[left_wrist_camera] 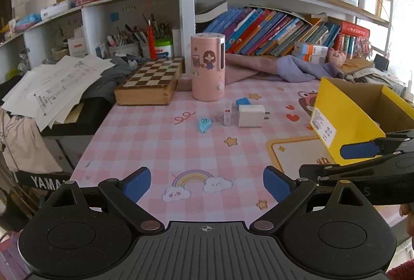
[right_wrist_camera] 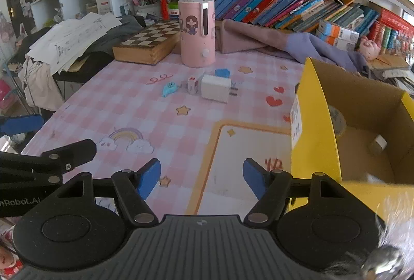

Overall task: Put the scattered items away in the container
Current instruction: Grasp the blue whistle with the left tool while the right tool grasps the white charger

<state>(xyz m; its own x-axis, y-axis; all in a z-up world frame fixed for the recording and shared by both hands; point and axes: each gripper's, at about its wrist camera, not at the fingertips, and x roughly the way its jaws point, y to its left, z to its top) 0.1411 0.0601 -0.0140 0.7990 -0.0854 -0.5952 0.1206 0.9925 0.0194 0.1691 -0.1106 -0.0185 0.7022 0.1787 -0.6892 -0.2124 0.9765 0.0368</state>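
Observation:
Several small items lie mid-table: a white charger plug [left_wrist_camera: 252, 115] [right_wrist_camera: 216, 88], a small white and red adapter [left_wrist_camera: 227, 113] [right_wrist_camera: 193, 85], a light-blue teardrop piece [left_wrist_camera: 204, 124] [right_wrist_camera: 169, 89] and a blue eraser-like piece [left_wrist_camera: 242, 101] [right_wrist_camera: 222, 72]. The open yellow cardboard box [left_wrist_camera: 344, 119] [right_wrist_camera: 318, 125] stands at the right, with a tape roll [right_wrist_camera: 337, 122] and a small white item [right_wrist_camera: 379, 144] inside. My left gripper [left_wrist_camera: 207, 183] is open and empty over the near table. My right gripper [right_wrist_camera: 201, 178] is open and empty beside the box's left wall.
A pink cartoon canister [left_wrist_camera: 208, 66] [right_wrist_camera: 197, 33] stands behind the items, a wooden chessboard box [left_wrist_camera: 152, 81] [right_wrist_camera: 148, 43] to its left. Loose papers [left_wrist_camera: 57, 86] overhang the left edge. A purple cloth [left_wrist_camera: 284, 68] and bookshelves are at the back.

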